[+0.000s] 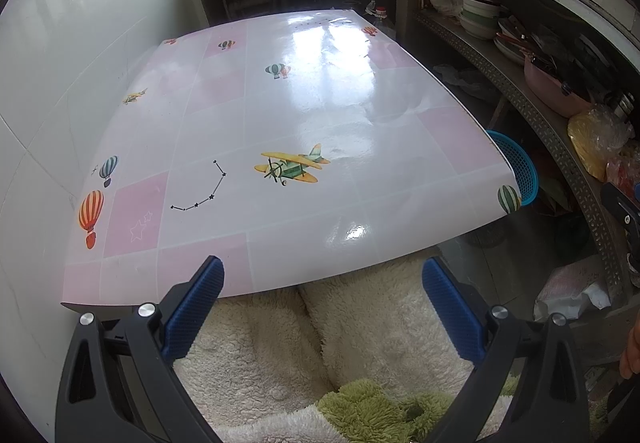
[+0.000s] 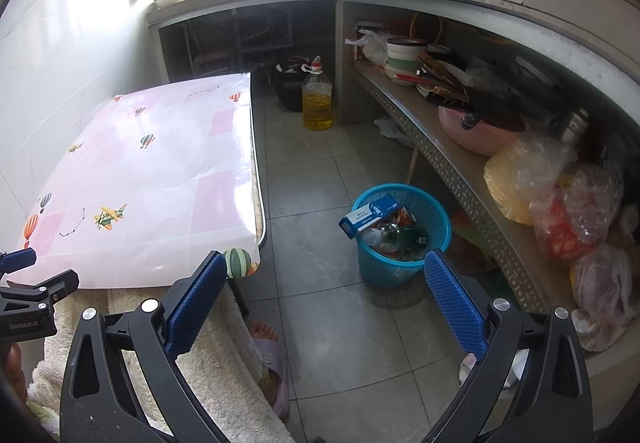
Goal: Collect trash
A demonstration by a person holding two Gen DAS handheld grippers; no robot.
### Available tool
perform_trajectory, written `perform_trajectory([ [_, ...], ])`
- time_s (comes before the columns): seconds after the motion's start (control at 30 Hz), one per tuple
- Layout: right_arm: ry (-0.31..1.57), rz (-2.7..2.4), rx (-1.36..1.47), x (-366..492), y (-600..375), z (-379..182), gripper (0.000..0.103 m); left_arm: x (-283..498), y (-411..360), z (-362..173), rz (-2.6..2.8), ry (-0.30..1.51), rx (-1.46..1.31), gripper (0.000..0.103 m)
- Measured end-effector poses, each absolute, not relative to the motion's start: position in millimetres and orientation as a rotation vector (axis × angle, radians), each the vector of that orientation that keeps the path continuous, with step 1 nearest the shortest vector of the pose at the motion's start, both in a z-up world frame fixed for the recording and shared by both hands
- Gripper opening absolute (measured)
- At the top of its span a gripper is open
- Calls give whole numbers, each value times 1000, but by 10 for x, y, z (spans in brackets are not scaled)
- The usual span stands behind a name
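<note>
Two grippers are held with their blue-padded jaws spread wide and nothing between them. At the bottom of the left wrist view, the left gripper (image 1: 322,299) hangs over the near edge of the table (image 1: 280,111), above a cream fleece garment (image 1: 360,323). In the right wrist view, the right gripper (image 2: 322,297) sits bottom centre above the grey floor tiles (image 2: 304,179). Just right of centre stands the blue mesh trash basket (image 2: 436,211), holding a blue-and-white carton (image 2: 370,217), a clear bottle (image 2: 386,235) and other scraps.
</note>
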State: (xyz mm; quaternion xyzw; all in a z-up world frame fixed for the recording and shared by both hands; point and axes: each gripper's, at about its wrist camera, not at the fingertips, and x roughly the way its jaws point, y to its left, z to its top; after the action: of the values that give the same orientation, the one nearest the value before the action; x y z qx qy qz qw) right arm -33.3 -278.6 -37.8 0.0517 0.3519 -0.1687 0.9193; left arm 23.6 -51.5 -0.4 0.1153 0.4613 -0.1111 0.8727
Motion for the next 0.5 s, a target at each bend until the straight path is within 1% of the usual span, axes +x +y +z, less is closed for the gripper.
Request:
perform_trajectory([
  [0.5, 724, -345, 110, -345, -2792, -386, 95, 238, -508, -15, -227, 968, 238, 97],
])
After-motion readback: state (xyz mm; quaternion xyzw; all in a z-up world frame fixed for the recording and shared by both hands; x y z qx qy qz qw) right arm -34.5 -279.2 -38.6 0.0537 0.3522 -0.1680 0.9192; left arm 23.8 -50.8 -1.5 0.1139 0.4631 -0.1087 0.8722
